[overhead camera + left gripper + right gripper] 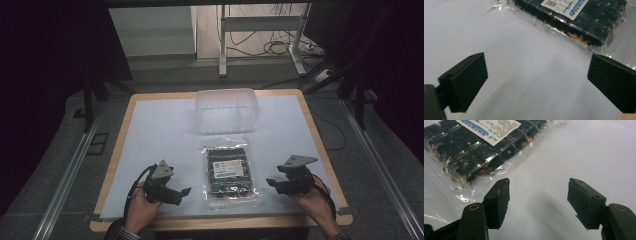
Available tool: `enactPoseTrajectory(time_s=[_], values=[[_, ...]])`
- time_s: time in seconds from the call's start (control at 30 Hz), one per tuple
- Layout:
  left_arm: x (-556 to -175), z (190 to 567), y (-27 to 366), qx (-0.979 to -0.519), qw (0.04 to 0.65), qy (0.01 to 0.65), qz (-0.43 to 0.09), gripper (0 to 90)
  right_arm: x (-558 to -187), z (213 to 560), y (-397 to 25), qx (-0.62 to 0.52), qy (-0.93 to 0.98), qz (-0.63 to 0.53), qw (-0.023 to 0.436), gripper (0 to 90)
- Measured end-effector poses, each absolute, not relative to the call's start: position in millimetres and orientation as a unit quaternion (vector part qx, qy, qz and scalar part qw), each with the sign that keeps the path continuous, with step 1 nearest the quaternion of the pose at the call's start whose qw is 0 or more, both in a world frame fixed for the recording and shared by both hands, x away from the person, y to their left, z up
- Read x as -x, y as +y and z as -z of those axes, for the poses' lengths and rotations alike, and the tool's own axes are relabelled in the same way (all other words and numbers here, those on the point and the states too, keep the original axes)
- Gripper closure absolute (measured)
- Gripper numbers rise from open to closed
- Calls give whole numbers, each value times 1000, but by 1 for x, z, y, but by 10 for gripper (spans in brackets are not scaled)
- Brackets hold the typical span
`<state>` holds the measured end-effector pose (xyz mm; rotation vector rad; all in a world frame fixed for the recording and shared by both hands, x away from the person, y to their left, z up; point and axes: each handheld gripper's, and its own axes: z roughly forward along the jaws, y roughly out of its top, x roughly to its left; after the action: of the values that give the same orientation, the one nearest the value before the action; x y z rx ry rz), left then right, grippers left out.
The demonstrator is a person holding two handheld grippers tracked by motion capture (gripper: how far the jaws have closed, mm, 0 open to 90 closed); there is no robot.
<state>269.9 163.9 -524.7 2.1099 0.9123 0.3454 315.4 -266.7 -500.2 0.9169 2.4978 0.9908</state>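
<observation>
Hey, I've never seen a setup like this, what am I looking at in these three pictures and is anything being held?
No robot here: a person holds a hand-held gripper in each hand, the left hand-held gripper and the right hand-held gripper. The high view looks down on a table with a pale cover. The other two pictures come from cameras riding on each tool, looking along its two black jaws. On the table lie a clear plastic packet of dark pieces with a printed label, and behind it a clear plastic container. Both tools stand open beside the packet, holding nothing.
</observation>
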Motion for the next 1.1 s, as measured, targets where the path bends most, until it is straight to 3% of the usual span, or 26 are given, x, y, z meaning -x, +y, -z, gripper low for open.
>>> enactPoseTrajectory(time_s=[0.63,0.73,0.83,0.87,1.0,1.1], values=[[-272,526,164,-840,380,363,-134,27,-317,501,-269,-331,867,-341,151,295],[-270,524,159,-854,368,341,-137,159,-317,500,-271,-335,864,-344,151,295],[-269,524,158,-865,370,318,-118,478,-318,499,-272,-336,863,-344,152,295],[-269,524,158,-870,374,306,-101,478,-318,499,-273,-338,862,-344,153,295],[-274,530,150,-887,369,273,-57,890,-319,497,-277,-340,860,-345,158,303],[-277,531,147,-888,371,269,-50,900,-319,497,-278,-342,860,-343,160,304]])
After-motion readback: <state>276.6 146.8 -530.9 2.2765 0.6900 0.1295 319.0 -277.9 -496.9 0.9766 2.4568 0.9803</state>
